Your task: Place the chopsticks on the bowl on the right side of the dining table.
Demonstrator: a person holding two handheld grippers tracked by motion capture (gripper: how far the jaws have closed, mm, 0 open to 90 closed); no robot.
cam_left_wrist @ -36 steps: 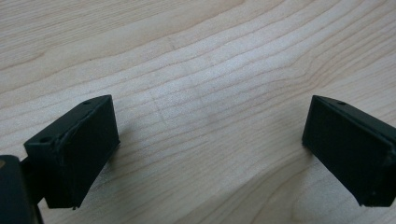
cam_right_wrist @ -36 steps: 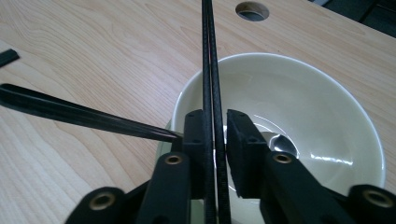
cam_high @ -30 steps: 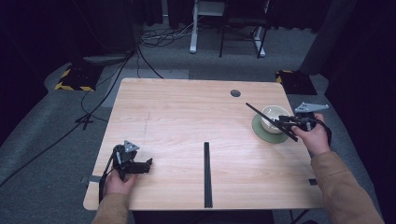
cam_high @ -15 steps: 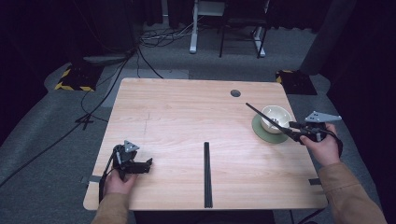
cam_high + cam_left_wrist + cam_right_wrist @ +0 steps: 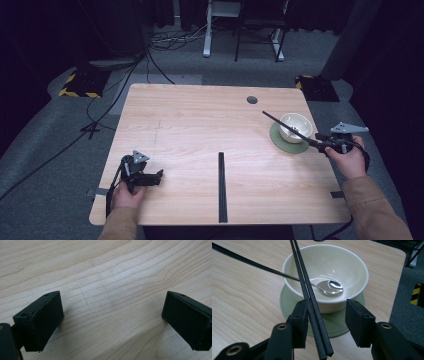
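Observation:
A cream bowl (image 5: 327, 270) stands on a green coaster (image 5: 337, 325) near the table's right edge, with a metal spoon (image 5: 329, 287) lying in it. A pair of black chopsticks (image 5: 308, 290) runs across the bowl's rim. Their near end lies between the jaws of my right gripper (image 5: 327, 320), against the left pad, with a wide gap to the other pad. In the high view the chopsticks (image 5: 287, 127) slant from the right gripper (image 5: 322, 145) over the bowl (image 5: 295, 126). My left gripper (image 5: 159, 175) rests open on bare wood at the front left, its jaws (image 5: 112, 320) wide apart.
A long black bar (image 5: 220, 187) lies on the wooden table (image 5: 200, 125), running toward its front edge at the middle. There is a round cable hole (image 5: 252, 99) at the back right. Cables and chair legs are on the floor beyond.
My right hand has drawn back to the right and nearer the table's edge, and the chopsticks have slid with it across the bowl. The left gripper has not moved.

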